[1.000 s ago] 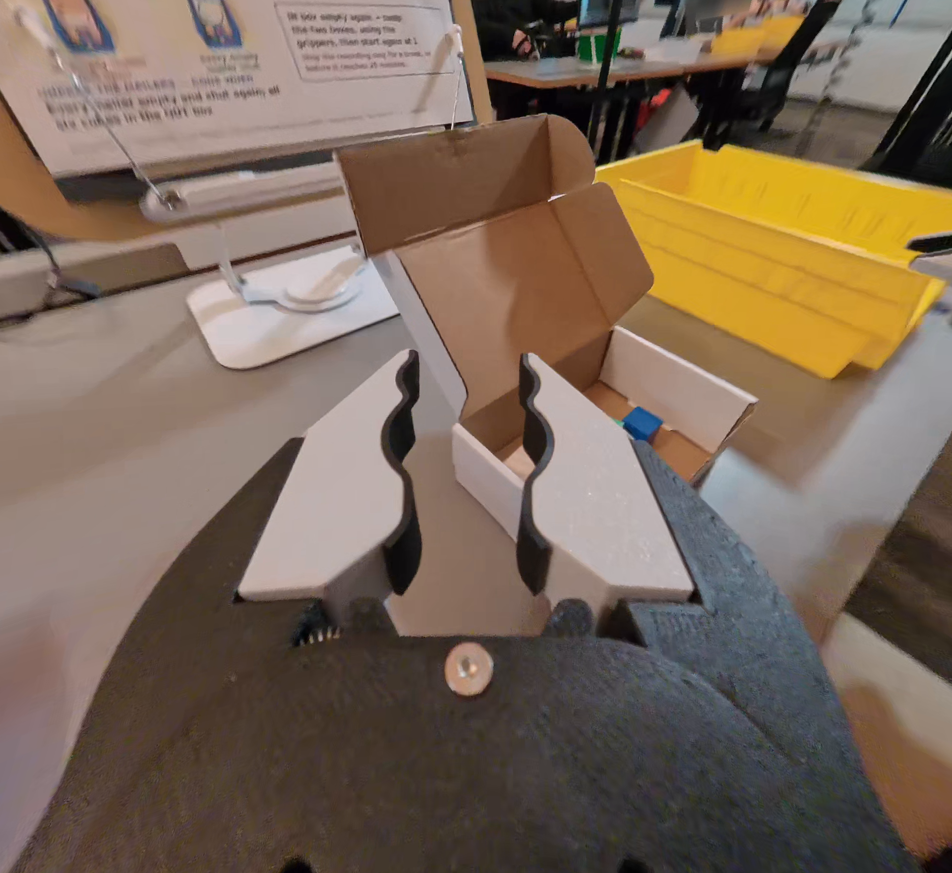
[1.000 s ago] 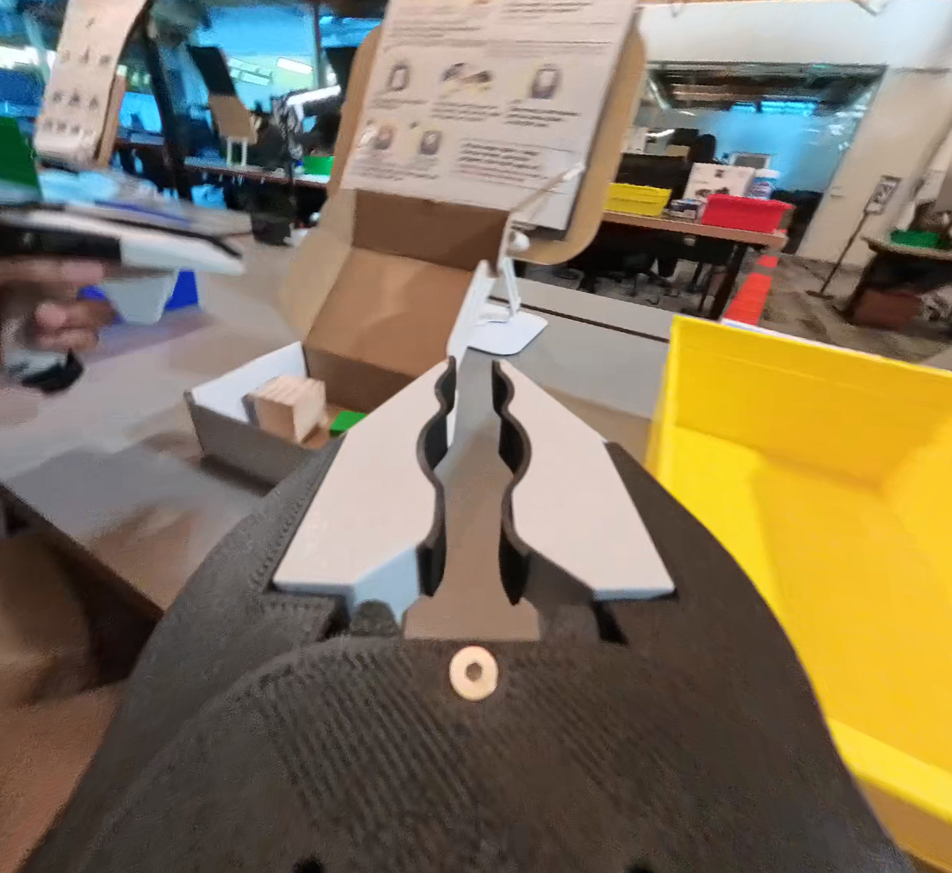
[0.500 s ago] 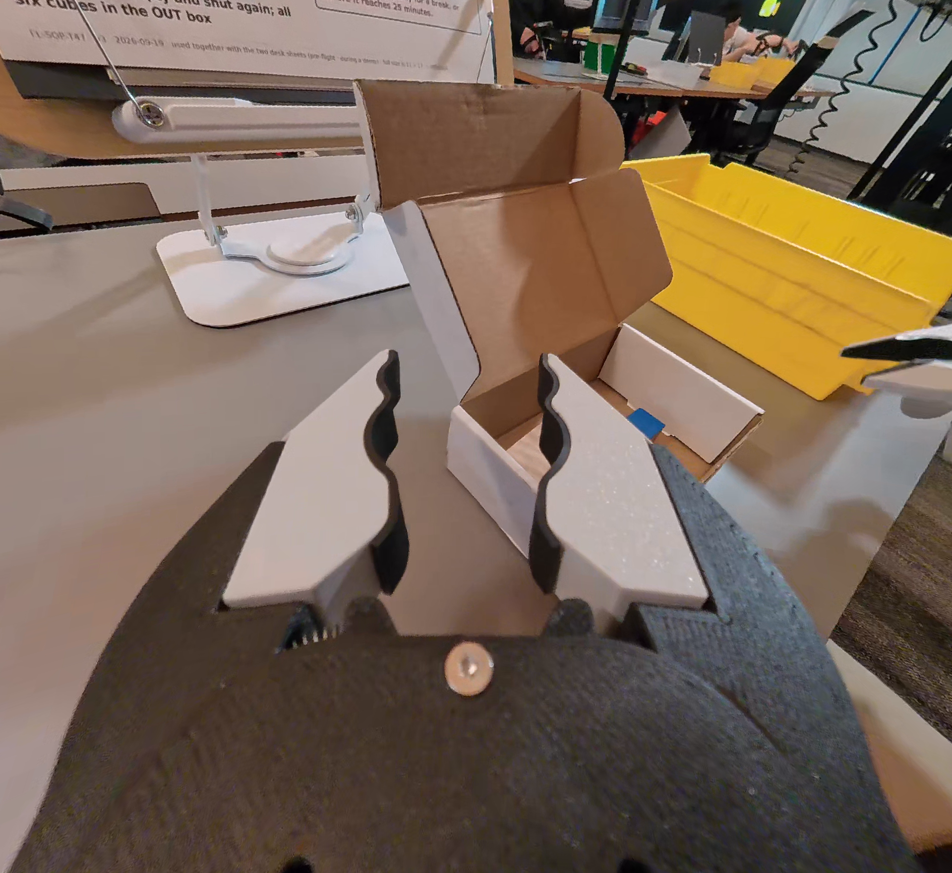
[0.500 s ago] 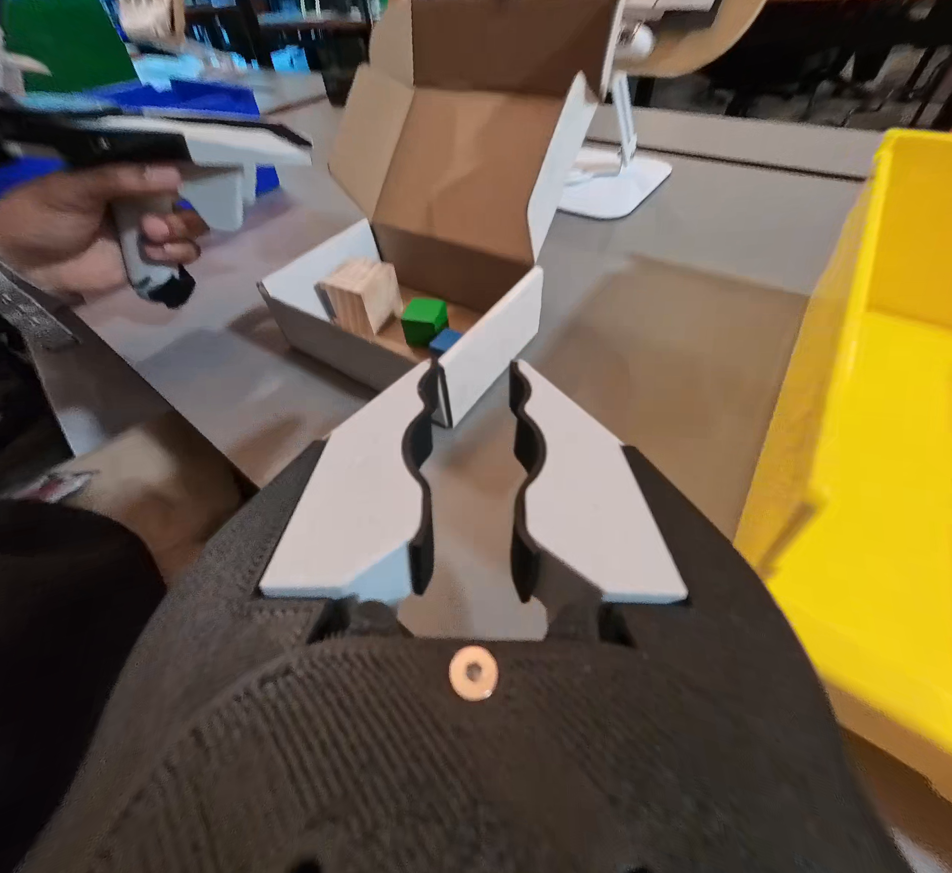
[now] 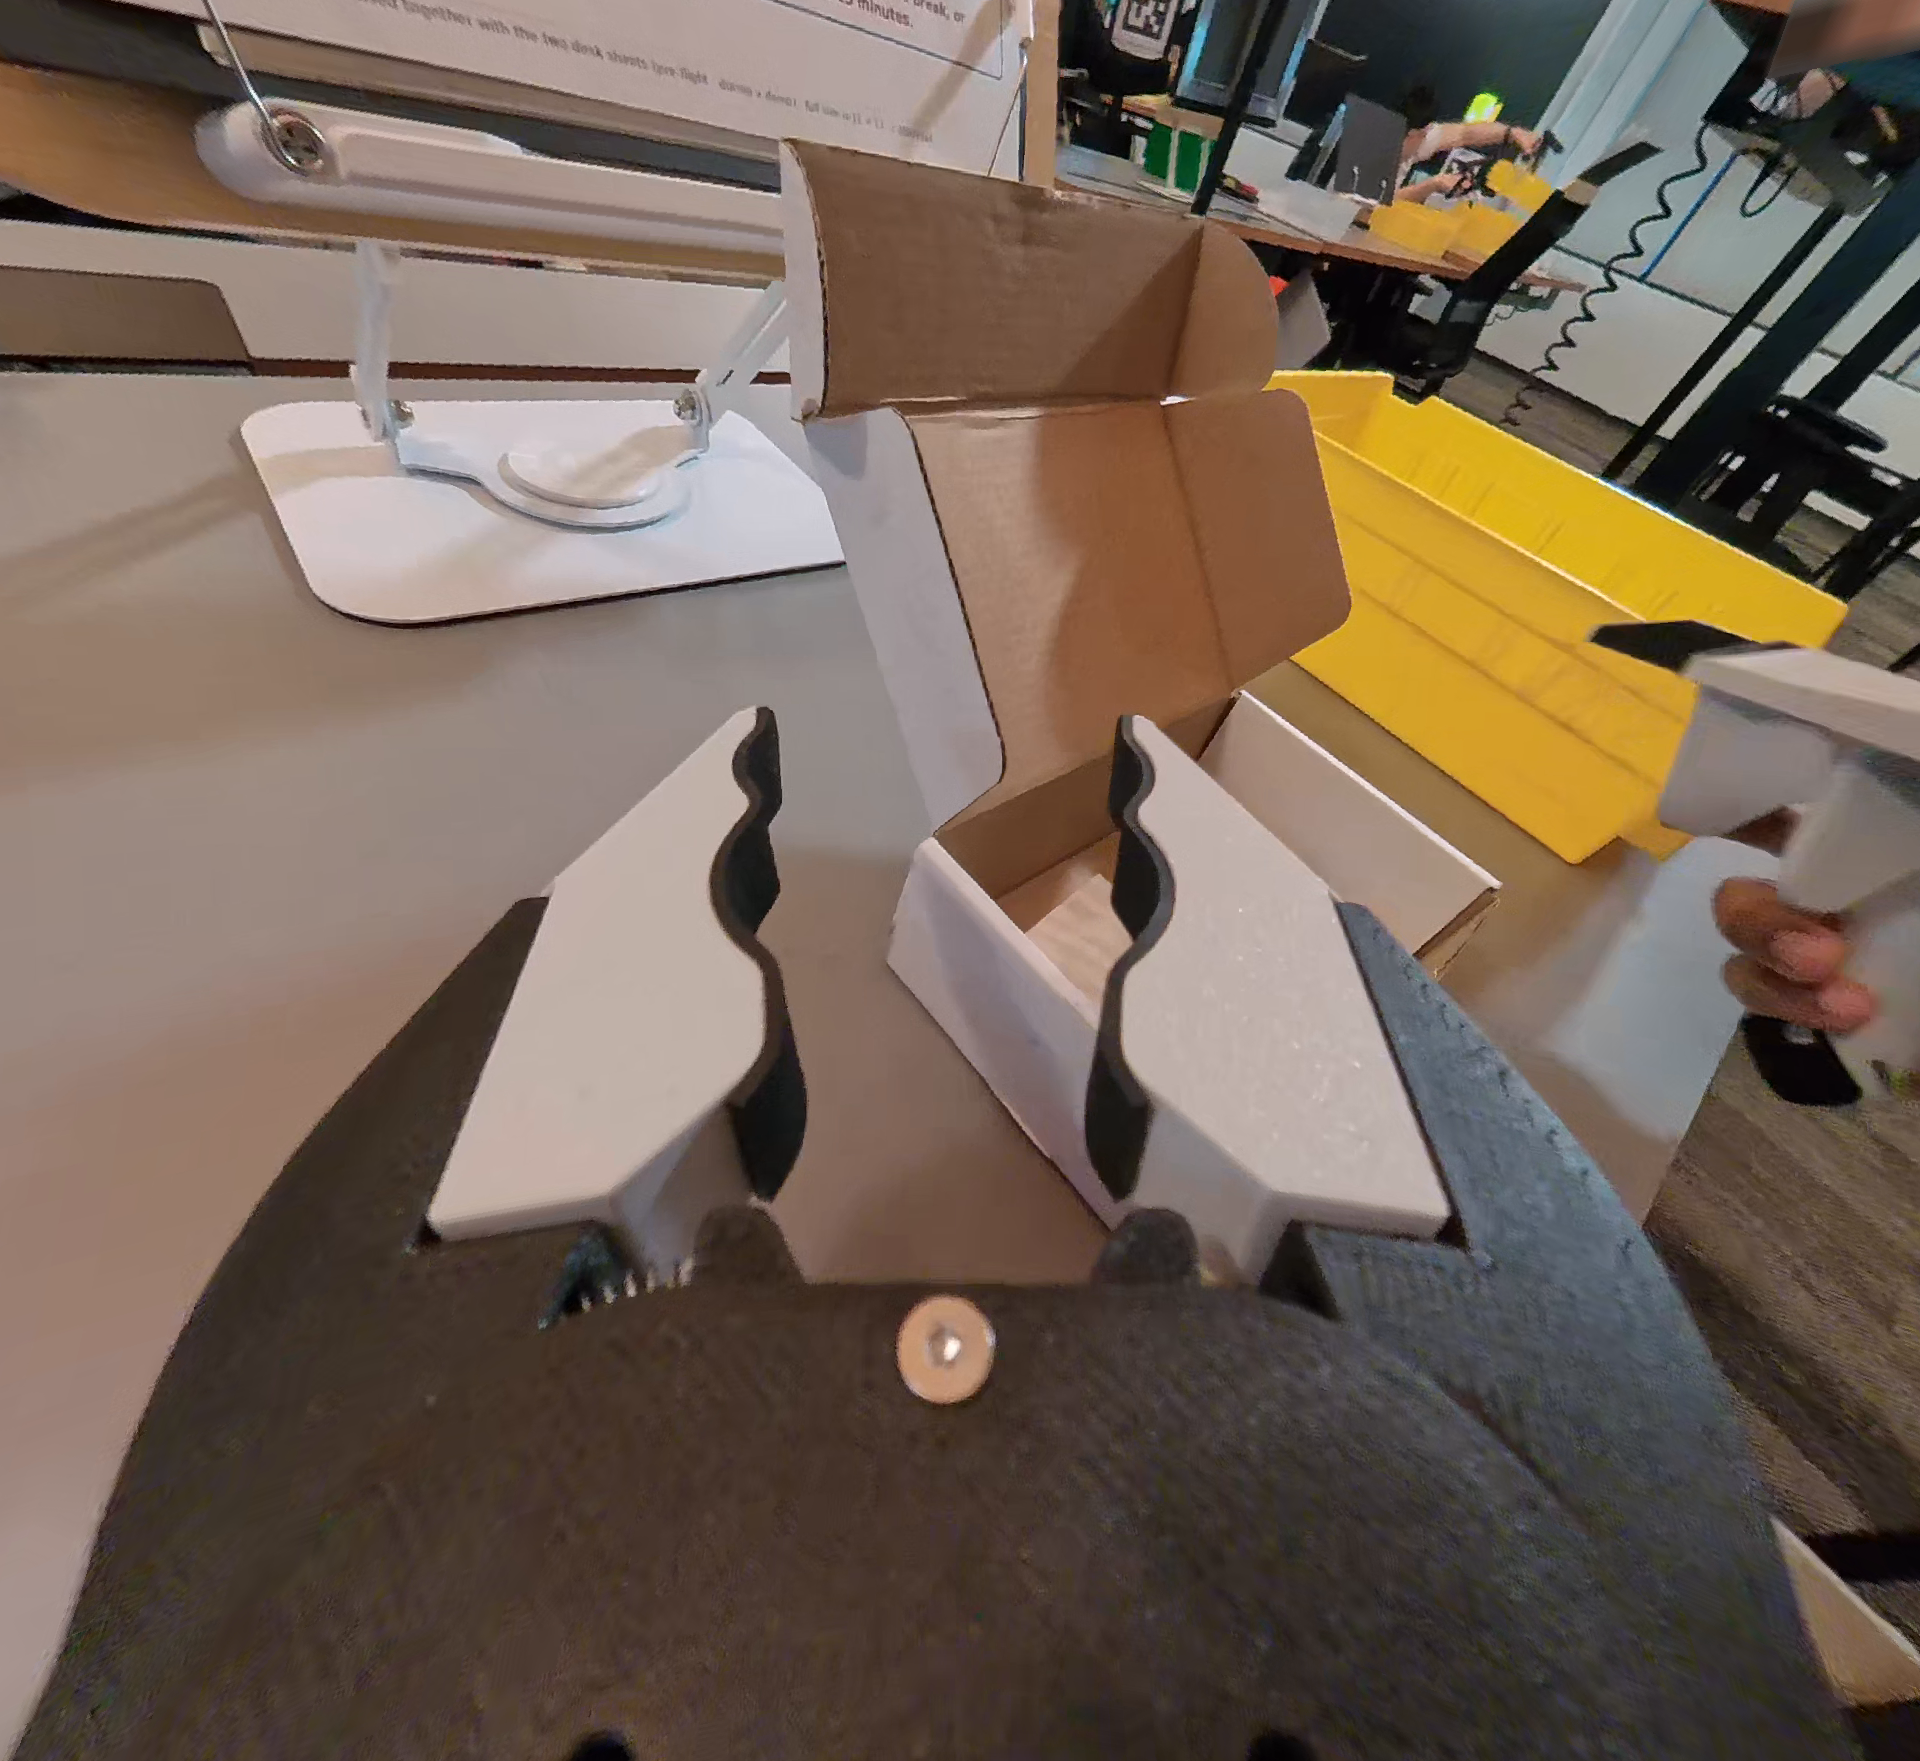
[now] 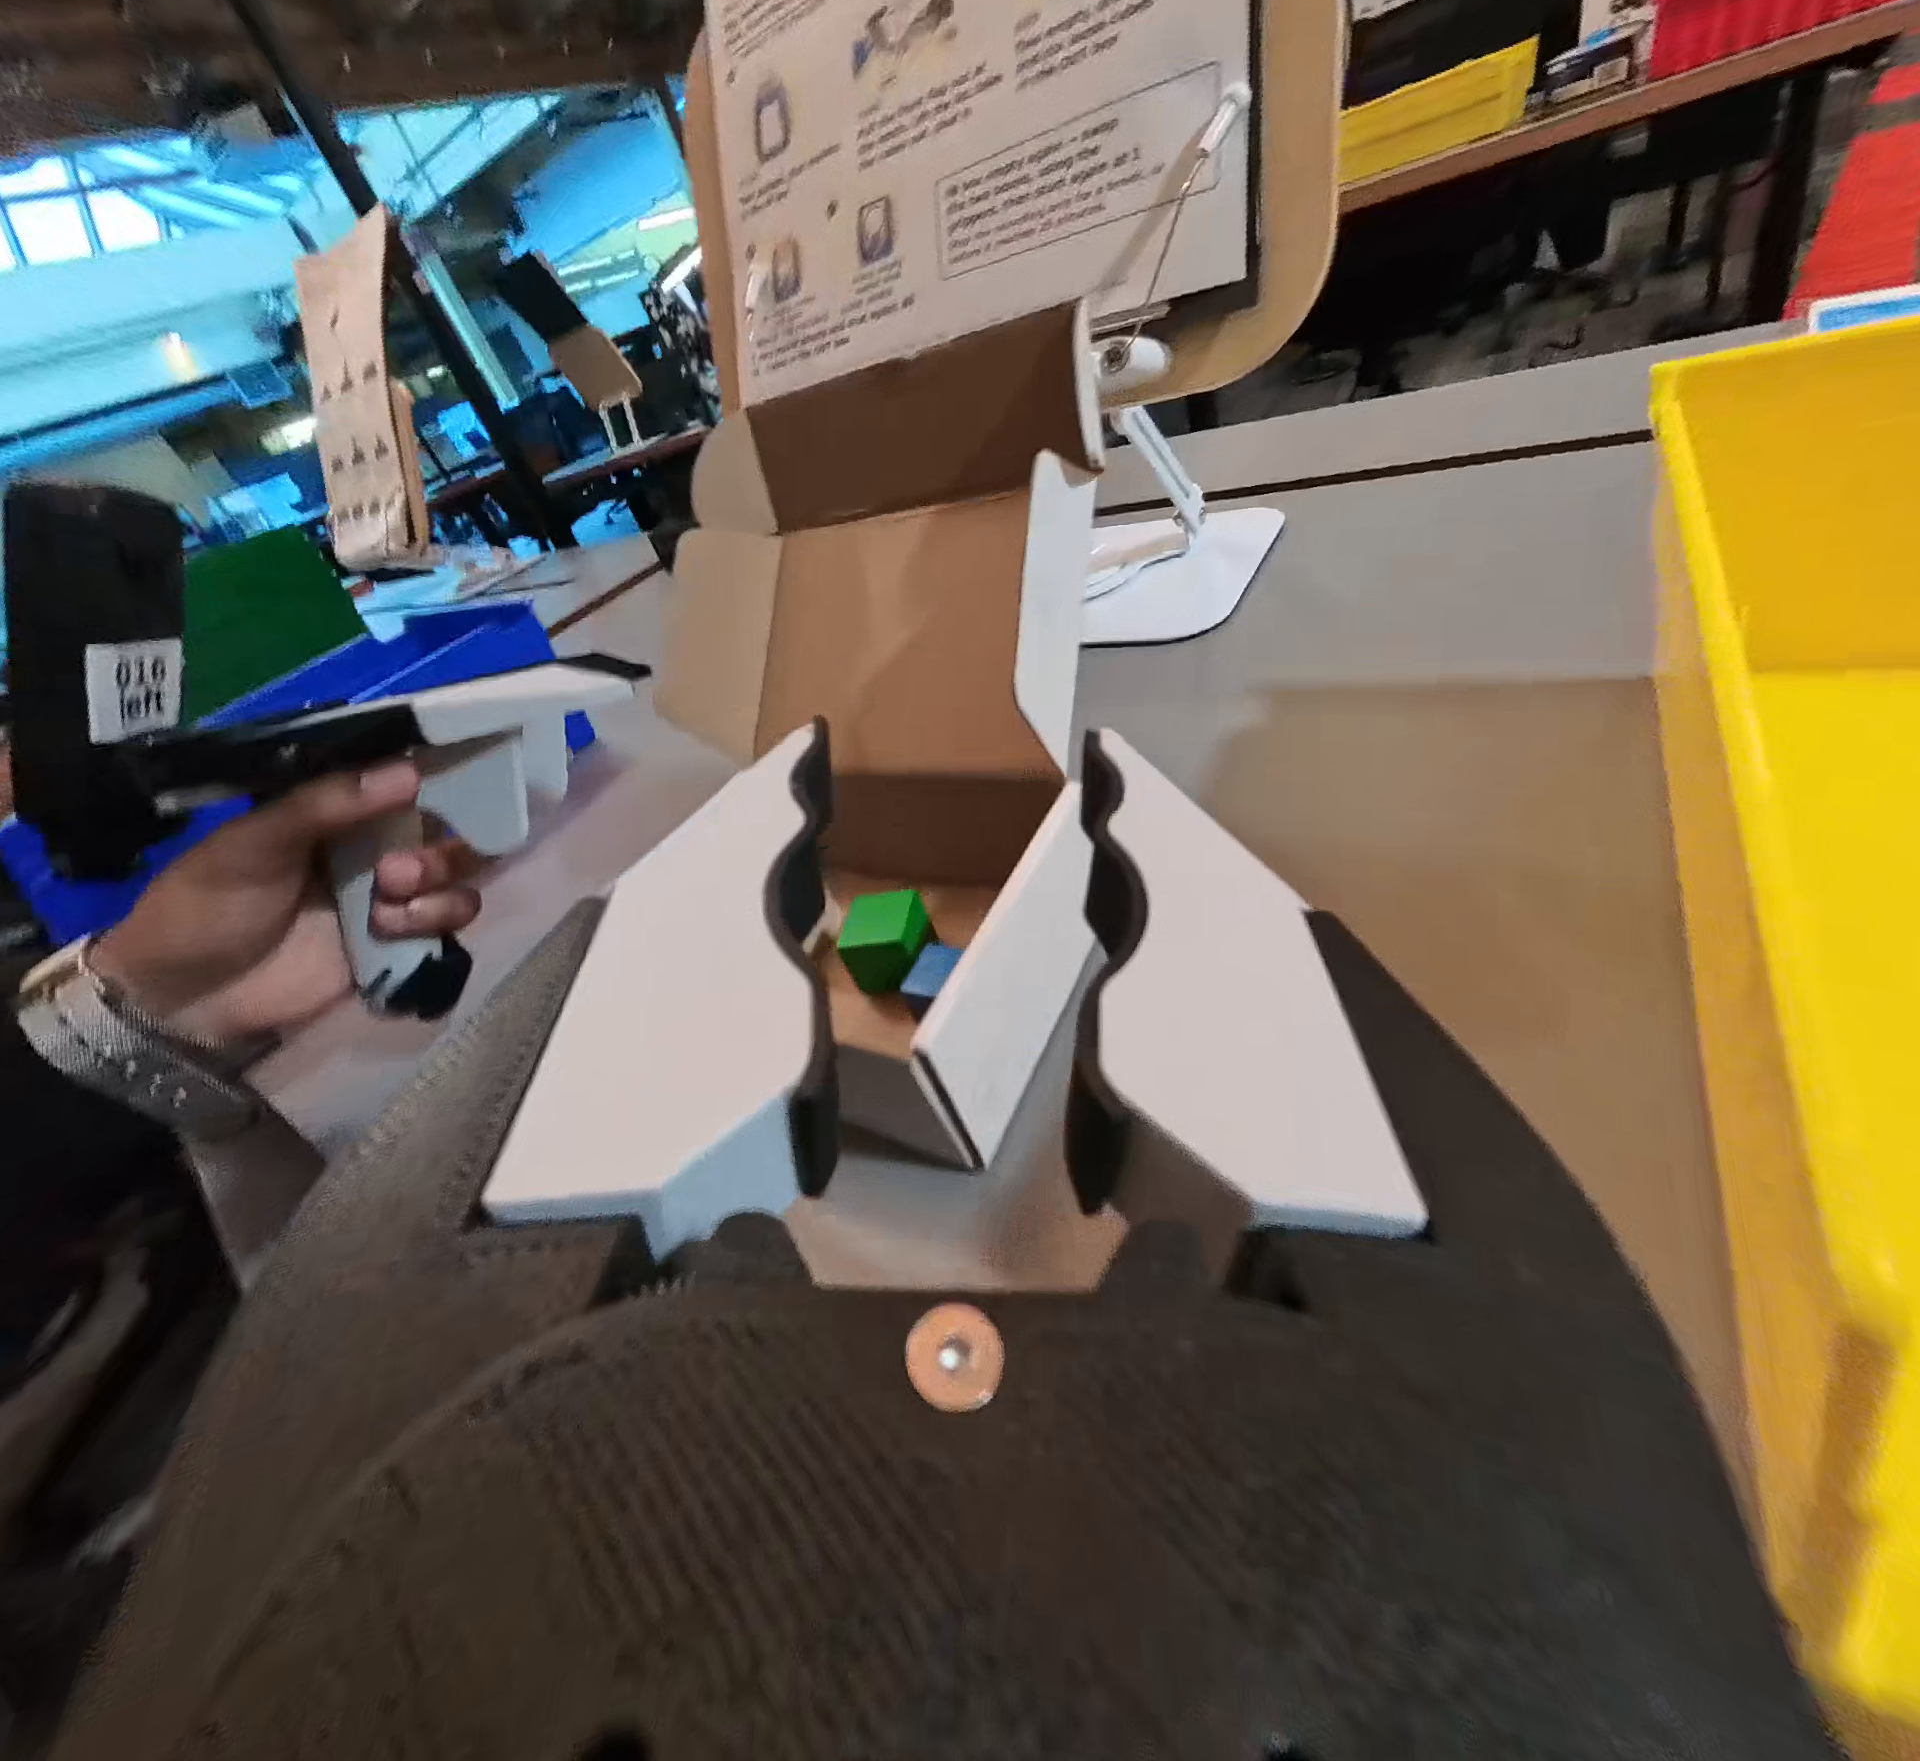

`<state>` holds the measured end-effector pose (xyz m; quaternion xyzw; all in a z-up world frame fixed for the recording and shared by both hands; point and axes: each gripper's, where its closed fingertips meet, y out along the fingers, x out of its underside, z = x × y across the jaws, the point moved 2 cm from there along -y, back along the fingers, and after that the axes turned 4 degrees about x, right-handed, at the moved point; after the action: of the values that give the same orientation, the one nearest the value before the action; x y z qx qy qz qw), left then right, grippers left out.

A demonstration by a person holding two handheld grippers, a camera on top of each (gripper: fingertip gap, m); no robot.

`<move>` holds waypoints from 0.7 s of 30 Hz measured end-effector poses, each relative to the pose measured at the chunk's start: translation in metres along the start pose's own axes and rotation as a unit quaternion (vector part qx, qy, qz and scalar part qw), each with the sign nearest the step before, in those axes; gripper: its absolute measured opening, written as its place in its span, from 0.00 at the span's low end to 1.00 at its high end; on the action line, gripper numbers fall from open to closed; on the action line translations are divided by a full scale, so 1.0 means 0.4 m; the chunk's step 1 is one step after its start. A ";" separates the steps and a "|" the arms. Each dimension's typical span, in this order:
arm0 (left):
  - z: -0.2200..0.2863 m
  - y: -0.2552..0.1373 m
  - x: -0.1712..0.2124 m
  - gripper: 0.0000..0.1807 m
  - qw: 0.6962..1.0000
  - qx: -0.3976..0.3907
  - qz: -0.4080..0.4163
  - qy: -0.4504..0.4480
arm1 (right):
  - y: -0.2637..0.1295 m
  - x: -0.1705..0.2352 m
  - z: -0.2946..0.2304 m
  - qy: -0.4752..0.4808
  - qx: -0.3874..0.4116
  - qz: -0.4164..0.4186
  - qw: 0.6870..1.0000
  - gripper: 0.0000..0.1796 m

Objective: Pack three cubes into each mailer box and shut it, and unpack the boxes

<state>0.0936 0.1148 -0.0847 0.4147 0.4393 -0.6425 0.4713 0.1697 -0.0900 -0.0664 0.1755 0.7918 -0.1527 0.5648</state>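
Note:
The open mailer box (image 5: 987,973) is white outside and brown inside, and its lid stands up. My left gripper (image 5: 945,745) is open and empty at the box's near left corner, its right finger over the box. A pale wooden cube (image 5: 1070,932) shows inside. In the right wrist view my right gripper (image 6: 956,776) is open and empty, and its fingers straddle the box's near end and side wall (image 6: 1008,973). A green cube (image 6: 883,937) and a blue cube (image 6: 932,979) lie inside. Each gripper shows in the other's view: the right one (image 5: 1766,703) and the left one (image 6: 499,714).
A yellow bin (image 5: 1507,568) stands right of the box and also shows in the right wrist view (image 6: 1818,776). A white stand (image 5: 540,506) with an instruction sheet is behind the box. A blue bin (image 6: 468,662) is far left. The table edge (image 5: 1662,1140) is close on the right. Left tips and right tips are each some 12 cm from the green cube (image 6: 883,937).
Both grippers have opened wider. My right gripper has swung from the yellow bin to the box's end. My left gripper has moved a little closer to the box.

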 end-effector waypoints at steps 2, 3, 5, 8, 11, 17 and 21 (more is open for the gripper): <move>-0.002 0.012 0.003 0.35 1.000 0.008 -0.005 -0.010 | 0.037 0.001 0.006 0.011 0.001 0.001 1.000 0.27; -0.001 0.017 0.005 0.35 1.000 0.013 -0.007 -0.016 | 0.057 0.002 0.007 0.005 0.003 0.000 1.000 0.27; 0.008 0.024 0.004 0.35 0.999 0.028 -0.006 -0.028 | 0.098 0.001 0.010 -0.024 0.010 -0.002 1.000 0.26; 0.018 0.032 0.000 0.35 0.999 0.039 -0.003 -0.026 | 0.156 -0.003 0.009 -0.061 0.017 -0.007 0.998 0.26; 0.024 0.038 -0.006 0.35 0.999 0.043 -0.002 -0.007 | 0.191 0.007 0.013 -0.069 0.019 -0.024 0.997 0.26; 0.071 0.035 0.023 0.33 0.995 0.083 -0.024 0.047 | 0.173 0.035 -0.011 -0.028 -0.036 -0.056 0.997 0.25; 0.088 0.029 0.046 0.33 0.992 0.083 -0.039 0.088 | 0.155 0.057 -0.021 -0.028 -0.046 -0.072 0.996 0.25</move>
<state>0.0969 0.0747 -0.0947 0.4900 0.4399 -0.6556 0.3696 0.1837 -0.0288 -0.0883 0.0875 0.7924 -0.1612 0.5817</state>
